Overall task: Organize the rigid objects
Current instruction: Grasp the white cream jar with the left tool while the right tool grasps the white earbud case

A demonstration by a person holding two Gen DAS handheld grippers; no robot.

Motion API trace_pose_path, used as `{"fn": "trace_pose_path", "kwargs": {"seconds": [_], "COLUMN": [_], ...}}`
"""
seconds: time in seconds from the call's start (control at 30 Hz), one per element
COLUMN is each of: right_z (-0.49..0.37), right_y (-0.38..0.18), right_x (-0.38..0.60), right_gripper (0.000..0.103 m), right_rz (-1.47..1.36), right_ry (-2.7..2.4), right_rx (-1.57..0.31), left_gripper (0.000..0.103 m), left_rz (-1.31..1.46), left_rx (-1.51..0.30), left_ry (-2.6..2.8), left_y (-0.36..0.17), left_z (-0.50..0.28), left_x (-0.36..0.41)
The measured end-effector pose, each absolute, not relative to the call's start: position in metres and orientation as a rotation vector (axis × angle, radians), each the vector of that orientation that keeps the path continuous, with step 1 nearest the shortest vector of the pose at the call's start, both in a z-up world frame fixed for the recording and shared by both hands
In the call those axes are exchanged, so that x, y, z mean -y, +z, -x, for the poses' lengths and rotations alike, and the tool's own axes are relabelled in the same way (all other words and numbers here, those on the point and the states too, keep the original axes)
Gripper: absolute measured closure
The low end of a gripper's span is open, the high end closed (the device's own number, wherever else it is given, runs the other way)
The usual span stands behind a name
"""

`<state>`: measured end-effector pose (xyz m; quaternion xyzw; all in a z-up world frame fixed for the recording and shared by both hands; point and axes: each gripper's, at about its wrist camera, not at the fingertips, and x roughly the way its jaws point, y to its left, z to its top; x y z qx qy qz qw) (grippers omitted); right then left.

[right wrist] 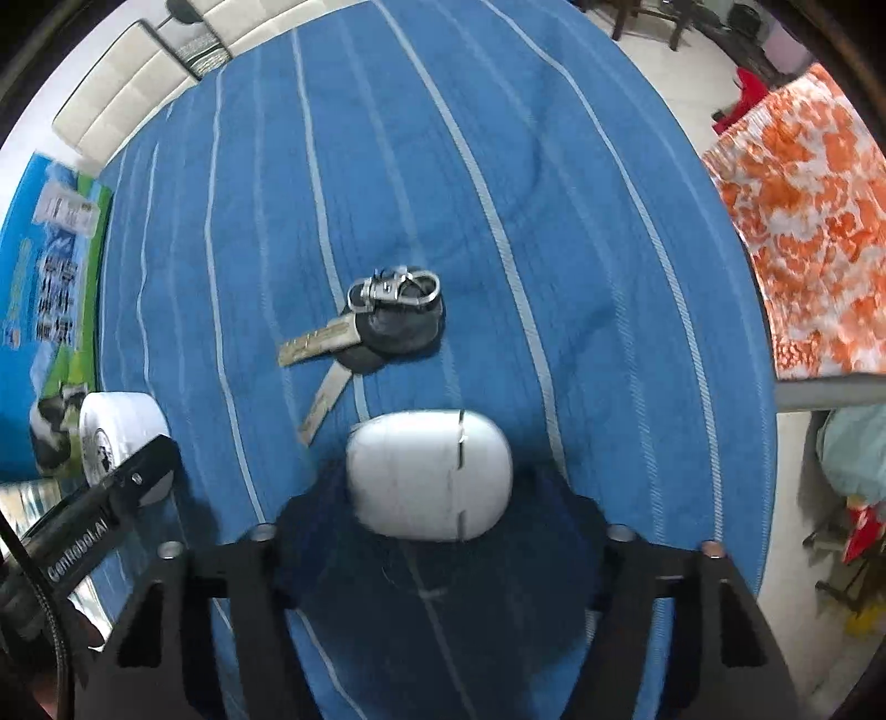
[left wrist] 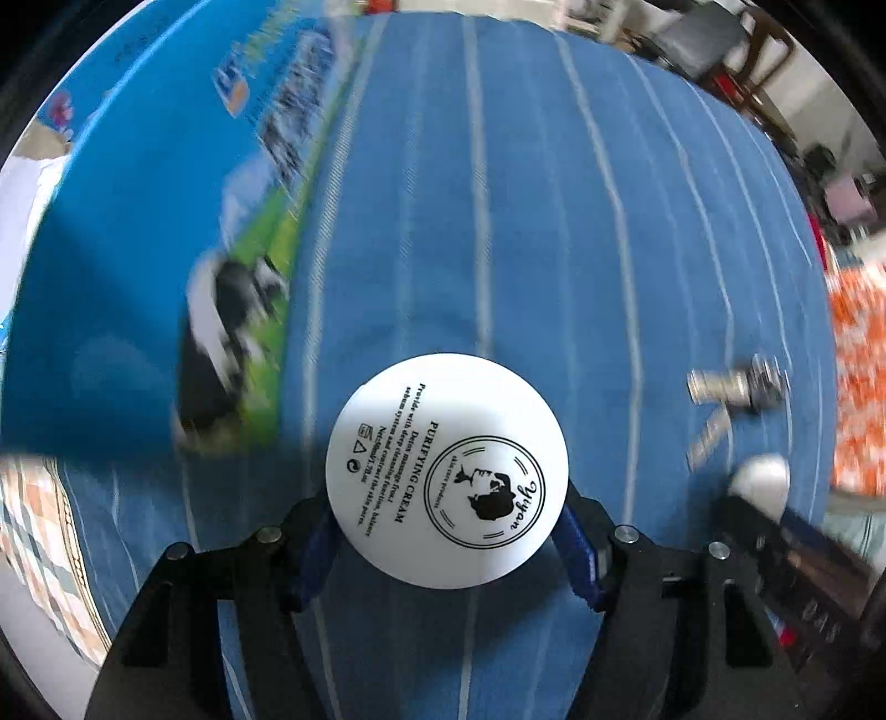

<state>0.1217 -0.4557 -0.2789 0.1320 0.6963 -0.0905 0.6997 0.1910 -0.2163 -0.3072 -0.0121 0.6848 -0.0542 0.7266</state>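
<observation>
A round white cream jar with black print stands on the blue striped cloth. My left gripper points down over it, and its blue pads touch the jar's two sides. In the right wrist view a white oval case lies on the cloth between the fingers of my right gripper. These fingers are motion-blurred and meet both ends of the case. A bunch of keys with a black fob and a metal clip lies just beyond the case. The jar also shows at the left of that view.
A big blue carton with a cow picture lies along the cloth's left side, close to the jar. An orange and white patterned fabric hangs off the right edge. Chairs and floor lie beyond the far edge.
</observation>
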Motion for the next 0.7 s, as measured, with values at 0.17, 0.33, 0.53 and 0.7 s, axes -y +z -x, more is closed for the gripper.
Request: {"fn": "trace_pose_path", "kwargs": {"seconds": [0.17, 0.33, 0.53, 0.7], "right_z": [-0.101, -0.096, -0.111, -0.114], "right_y": [-0.275, -0.269, -0.277, -0.275], "right_x": [0.463, 0.475, 0.465, 0.448], "right_gripper": [0.045, 0.036, 0.033, 0.037], "right_rz": [-0.264, -0.367, -0.380, -0.270], "right_ry": [-0.153, -0.165, -0.198, -0.232], "right_rx": [-1.606, -1.564, -1.546, -1.545], "left_gripper": [0.038, 0.036, 0.034, 0.034], "left_rz": [0.001, 0.109, 0.023, -0.065], "left_rx": [-1.573, -1.627, -1.626, -1.597], "left_ry": [-0.204, -0.201, -0.193, -0.189], "left_y": [-0.310, -0.314, -0.318, -0.321], "left_z": [-0.157, -0.159, -0.170, -0.172], "left_x": [0.219, 0.197, 0.216, 0.241]}}
